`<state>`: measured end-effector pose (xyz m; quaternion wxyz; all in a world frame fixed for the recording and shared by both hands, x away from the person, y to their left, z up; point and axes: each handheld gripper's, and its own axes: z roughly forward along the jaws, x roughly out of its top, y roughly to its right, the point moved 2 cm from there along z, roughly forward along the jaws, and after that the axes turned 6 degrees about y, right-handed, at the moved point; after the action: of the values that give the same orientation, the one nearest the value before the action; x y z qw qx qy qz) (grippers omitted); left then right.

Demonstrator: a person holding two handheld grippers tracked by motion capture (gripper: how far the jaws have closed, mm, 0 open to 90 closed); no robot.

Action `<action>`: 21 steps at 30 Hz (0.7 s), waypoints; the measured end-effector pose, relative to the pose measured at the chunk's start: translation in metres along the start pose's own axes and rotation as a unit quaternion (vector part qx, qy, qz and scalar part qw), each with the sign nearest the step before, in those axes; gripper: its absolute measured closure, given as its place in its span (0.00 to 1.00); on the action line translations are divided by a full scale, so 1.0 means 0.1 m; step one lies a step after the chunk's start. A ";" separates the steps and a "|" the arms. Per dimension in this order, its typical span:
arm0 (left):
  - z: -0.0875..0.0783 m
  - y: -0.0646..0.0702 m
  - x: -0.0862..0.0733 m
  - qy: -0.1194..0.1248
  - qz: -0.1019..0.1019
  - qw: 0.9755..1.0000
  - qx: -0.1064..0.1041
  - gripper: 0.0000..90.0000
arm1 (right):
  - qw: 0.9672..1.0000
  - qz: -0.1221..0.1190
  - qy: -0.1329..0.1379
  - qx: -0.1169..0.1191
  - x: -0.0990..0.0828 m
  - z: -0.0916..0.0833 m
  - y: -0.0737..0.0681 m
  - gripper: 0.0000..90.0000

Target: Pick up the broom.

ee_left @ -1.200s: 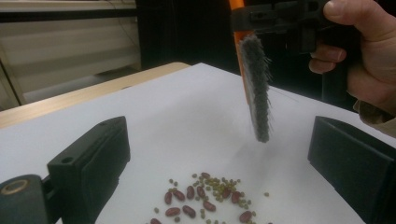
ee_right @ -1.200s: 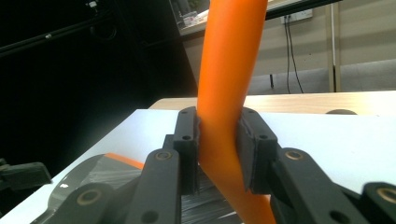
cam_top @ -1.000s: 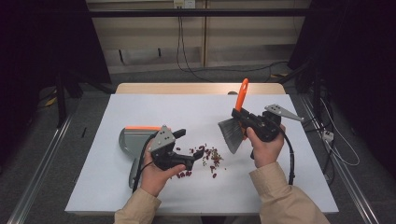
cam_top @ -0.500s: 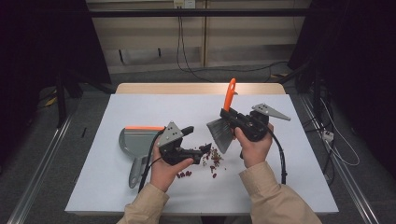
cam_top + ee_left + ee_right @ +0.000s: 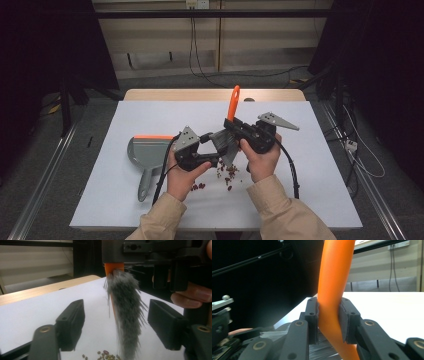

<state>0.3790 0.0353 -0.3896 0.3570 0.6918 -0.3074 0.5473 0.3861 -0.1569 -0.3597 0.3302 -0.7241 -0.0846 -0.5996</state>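
My right gripper (image 5: 231, 125) is shut on the orange handle (image 5: 334, 277) of a hand brush (image 5: 233, 102), which points up and away. Its grey bristles (image 5: 126, 315) hang down over a scatter of small dark beans (image 5: 227, 175) on the white table. My left gripper (image 5: 207, 145) faces the brush from the left, and its jaws have just been closing. In the left gripper view the bristles hang between the two pads (image 5: 71, 322), which stand apart from them on both sides. A grey dustpan (image 5: 145, 155) with an orange lip lies flat to the left of my left hand.
The white table top (image 5: 150, 120) ends in a wooden strip at the back. A few beans (image 5: 200, 186) lie near my left wrist. Cables trail from both grippers toward the table's front edge. Metal rails run along the floor on both sides.
The right hand has carried the brush leftward to the middle of the table. The left gripper has shifted right, away from the dustpan, and its jaws now flank the bristles.
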 end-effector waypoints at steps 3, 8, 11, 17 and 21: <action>0.01 -0.01 -0.01 -0.001 -0.001 1.000 0.002 0.39 | 1.000 -0.001 -0.004 0.005 -0.02 0.03 -0.02 0.80; 0.00 -0.03 0.00 0.001 -0.003 1.000 0.006 0.45 | 1.000 -0.002 -0.009 0.011 -0.05 0.06 -0.07 0.80; -0.01 -0.04 0.00 0.003 -0.009 1.000 0.008 0.52 | 1.000 0.000 -0.010 0.015 -0.07 0.07 -0.09 0.80; -0.05 -0.07 0.03 0.011 -0.015 1.000 0.006 0.67 | 1.000 0.001 -0.010 0.020 -0.06 0.07 -0.10 0.80; -0.06 -0.08 0.03 0.011 -0.024 1.000 -0.001 0.73 | 1.000 0.001 -0.011 0.020 -0.07 0.08 -0.11 0.80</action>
<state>0.3831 0.0443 -0.3868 0.3740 0.6925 -0.2872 0.5459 0.3849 -0.1423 -0.3627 0.3441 -0.7242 -0.0993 -0.5892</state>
